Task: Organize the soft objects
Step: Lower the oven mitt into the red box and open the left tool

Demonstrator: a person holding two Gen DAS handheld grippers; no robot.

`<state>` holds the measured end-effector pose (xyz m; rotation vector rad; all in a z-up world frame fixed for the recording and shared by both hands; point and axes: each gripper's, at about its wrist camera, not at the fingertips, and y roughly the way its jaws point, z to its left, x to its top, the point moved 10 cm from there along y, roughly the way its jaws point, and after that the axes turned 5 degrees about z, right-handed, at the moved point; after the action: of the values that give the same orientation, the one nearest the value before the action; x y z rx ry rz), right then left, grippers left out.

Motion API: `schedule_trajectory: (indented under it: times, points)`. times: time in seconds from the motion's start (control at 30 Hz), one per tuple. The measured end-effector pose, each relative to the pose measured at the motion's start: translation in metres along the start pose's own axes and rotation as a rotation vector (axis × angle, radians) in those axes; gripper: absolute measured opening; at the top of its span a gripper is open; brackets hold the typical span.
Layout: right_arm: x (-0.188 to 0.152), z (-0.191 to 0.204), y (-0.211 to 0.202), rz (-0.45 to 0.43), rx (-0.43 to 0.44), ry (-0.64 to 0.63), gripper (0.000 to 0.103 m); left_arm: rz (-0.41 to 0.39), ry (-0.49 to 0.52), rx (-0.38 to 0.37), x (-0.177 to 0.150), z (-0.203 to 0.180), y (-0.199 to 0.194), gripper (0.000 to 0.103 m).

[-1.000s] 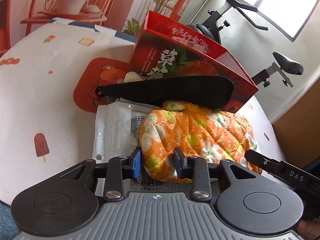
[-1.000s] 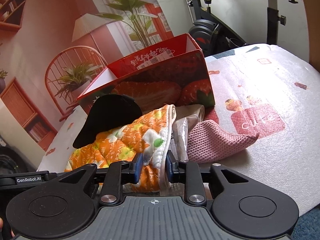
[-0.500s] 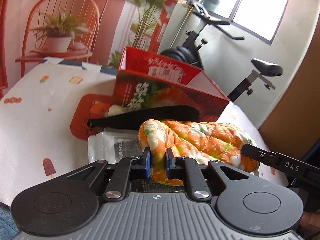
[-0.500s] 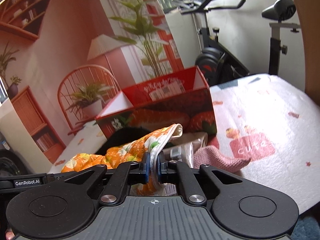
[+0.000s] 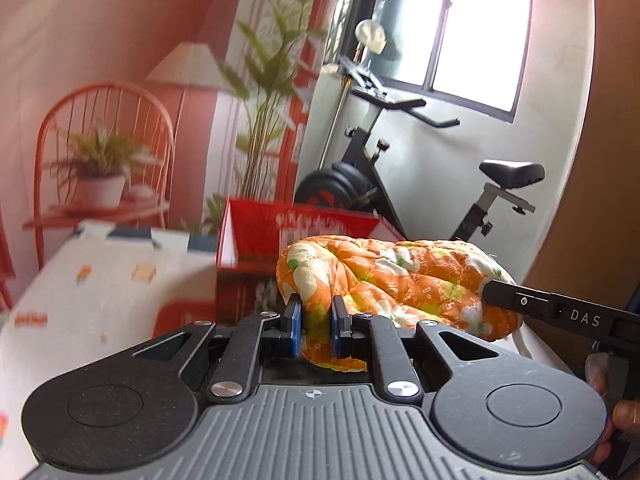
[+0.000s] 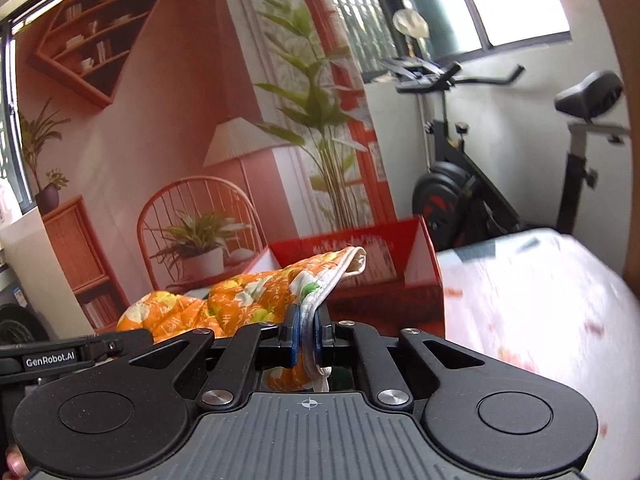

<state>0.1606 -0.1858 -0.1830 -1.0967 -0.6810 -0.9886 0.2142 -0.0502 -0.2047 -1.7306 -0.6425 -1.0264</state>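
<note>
Left wrist view: orange mitt gripped at both ends

Left wrist view, from left to right: a white patterned table cover is seen at the left, blurred. Behind it a red strawberry box stands open. The left gripper is clamped narrowly on a bunched fold of the orange floral oven mitt, which is held up in front of the box. At the far right of the mitt, the right gripper is seen from the side, its black finger pressed against the fabric. An exercise bike is seen behind.

In the right wrist view, the left gripper's body is seen at the left edge, with the mitt stretched from it toward the centre. The right gripper is closed almost fully on the mitt's white-edged cuff. The red box lies just beyond, and the table cover extends to the right.
</note>
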Motion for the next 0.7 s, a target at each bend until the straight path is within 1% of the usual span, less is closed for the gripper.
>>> schedule_trajectory:
  times: [0.1, 0.2, 0.27, 0.37, 0.47, 0.57, 0.7]
  points:
    - [0.024, -0.003, 0.019, -0.004, 0.009, -0.032, 0.007, -0.021, 0.02, 0.012, 0.021, -0.001, 0.015, 0.015]
    - [0.046, -0.008, 0.049, 0.01, 0.03, -0.058, 0.007, -0.037, 0.046, 0.036, 0.042, 0.0, 0.035, 0.015]
    - [0.057, -0.012, 0.073, 0.027, 0.036, -0.086, 0.007, -0.032, 0.056, 0.023, 0.051, 0.001, 0.05, 0.015]
    - [0.066, -0.019, 0.112, 0.065, 0.02, -0.127, 0.007, 0.013, 0.03, 0.03, 0.061, 0.012, 0.081, 0.015]
    - [0.073, -0.026, 0.147, 0.095, 0.013, -0.13, 0.007, 0.052, 0.02, 0.053, 0.067, 0.02, 0.107, 0.015]
    - [0.074, -0.034, 0.177, 0.129, 0.0, -0.13, 0.007, 0.081, 0.032, 0.076, 0.073, 0.023, 0.13, 0.015]
    - [0.067, -0.045, 0.212, 0.202, -0.018, -0.14, 0.007, 0.139, 0.054, 0.102, 0.075, 0.026, 0.162, 0.015]
